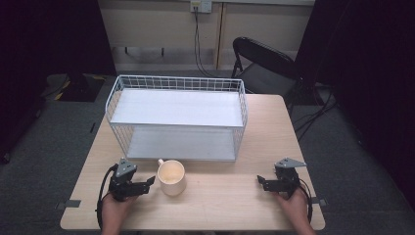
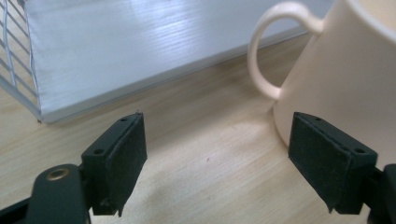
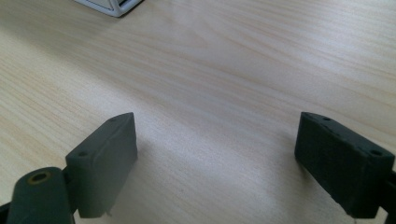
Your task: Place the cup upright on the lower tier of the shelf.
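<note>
Fingers of the left gripper [image 2: 215, 154] gape wide, empty, right pad just beside the cream mug [image 1: 171, 177] standing near-left on the bench [image 1: 235, 205]; right gripper [image 3: 224, 163], near-right, equally spread over bare wood.

Black folding chair [image 1: 264, 63], grey carpet [image 1: 44, 147]

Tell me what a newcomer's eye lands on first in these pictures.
The white wire-mesh two-tier shelf rack dominates the far half of the light wooden table. In front of it stands a cream ceramic mug, upright, its handle toward the rack. The left gripper sits open beside the mug, and the right gripper rests open near the table's right edge.
</note>
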`<act>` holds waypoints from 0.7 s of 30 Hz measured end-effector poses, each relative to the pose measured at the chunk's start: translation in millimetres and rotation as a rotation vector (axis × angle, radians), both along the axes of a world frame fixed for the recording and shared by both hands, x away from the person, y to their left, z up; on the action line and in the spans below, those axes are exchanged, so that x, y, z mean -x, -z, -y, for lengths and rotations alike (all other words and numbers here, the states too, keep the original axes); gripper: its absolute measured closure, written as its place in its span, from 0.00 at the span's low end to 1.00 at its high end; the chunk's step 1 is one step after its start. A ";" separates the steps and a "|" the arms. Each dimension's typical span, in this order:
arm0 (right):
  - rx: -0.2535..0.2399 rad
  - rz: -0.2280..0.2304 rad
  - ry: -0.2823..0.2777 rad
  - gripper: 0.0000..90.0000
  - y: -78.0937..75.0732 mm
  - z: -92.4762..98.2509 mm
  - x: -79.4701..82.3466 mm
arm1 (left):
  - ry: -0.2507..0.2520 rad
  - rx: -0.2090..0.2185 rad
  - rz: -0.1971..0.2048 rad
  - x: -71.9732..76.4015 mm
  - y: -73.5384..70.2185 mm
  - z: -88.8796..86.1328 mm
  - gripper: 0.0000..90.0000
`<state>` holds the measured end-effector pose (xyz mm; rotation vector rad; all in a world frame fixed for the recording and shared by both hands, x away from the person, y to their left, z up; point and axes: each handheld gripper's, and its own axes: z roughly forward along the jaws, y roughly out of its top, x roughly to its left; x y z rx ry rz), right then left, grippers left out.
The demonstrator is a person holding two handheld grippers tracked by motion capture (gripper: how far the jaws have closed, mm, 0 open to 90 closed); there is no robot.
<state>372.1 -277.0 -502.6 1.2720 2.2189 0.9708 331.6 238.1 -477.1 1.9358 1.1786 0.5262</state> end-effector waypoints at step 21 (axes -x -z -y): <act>0.000 0.000 0.000 0.14 0.0 0.0 0.0 | 0.035 0.075 0.092 8.3 -24.3 6.6 0.27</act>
